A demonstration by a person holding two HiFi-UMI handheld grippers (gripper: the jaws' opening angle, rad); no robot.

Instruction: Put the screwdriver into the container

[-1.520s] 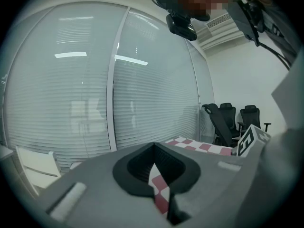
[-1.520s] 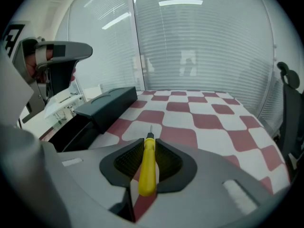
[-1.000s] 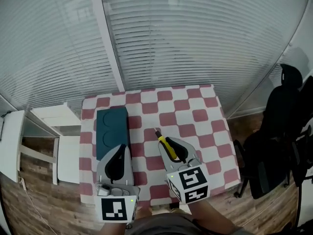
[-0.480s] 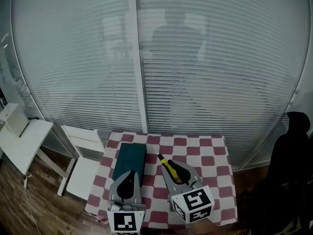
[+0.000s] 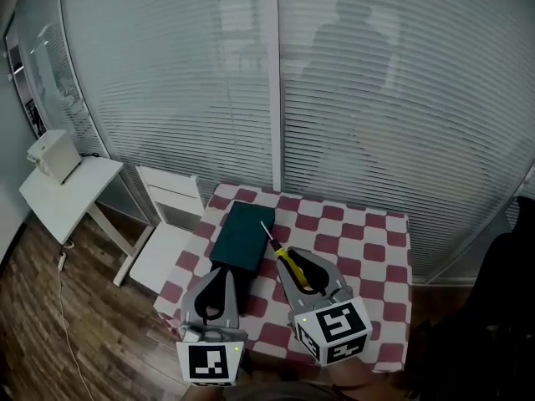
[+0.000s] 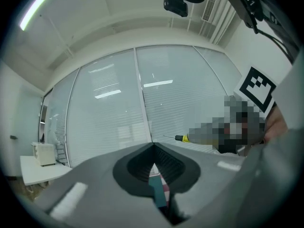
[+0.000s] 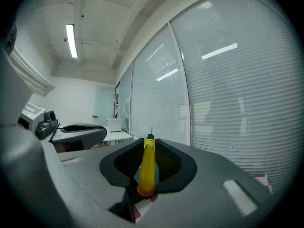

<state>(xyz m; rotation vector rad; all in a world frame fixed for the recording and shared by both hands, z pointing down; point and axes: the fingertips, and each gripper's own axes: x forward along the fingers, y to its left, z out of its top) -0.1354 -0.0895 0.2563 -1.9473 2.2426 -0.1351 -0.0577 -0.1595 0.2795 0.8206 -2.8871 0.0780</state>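
My right gripper [image 5: 292,261] is shut on the screwdriver [image 5: 284,257], a yellow handle with a black collar and thin metal shaft pointing up-left toward the container. In the right gripper view the yellow handle [image 7: 148,167] lies gripped between the jaws, tip forward. The dark teal container [image 5: 242,236] lies on the checkered table's left half, just left of the screwdriver's tip. My left gripper [image 5: 215,295] is shut and holds nothing, hovering over the container's near end. In the left gripper view the closed jaws meet in the left gripper [image 6: 154,161], with the screwdriver [image 6: 183,137] off to the right.
The small table [image 5: 368,249] has a red and white checked cloth. A white chair [image 5: 167,224] stands at its left, and a white desk [image 5: 63,186] further left. Glass walls with blinds rise behind. A black office chair [image 5: 501,307] is at the right.
The head view has tilted up and shifted, so the table sits lower right. Both grippers keep their hold and stance; the screwdriver tip stays beside the container's right edge.
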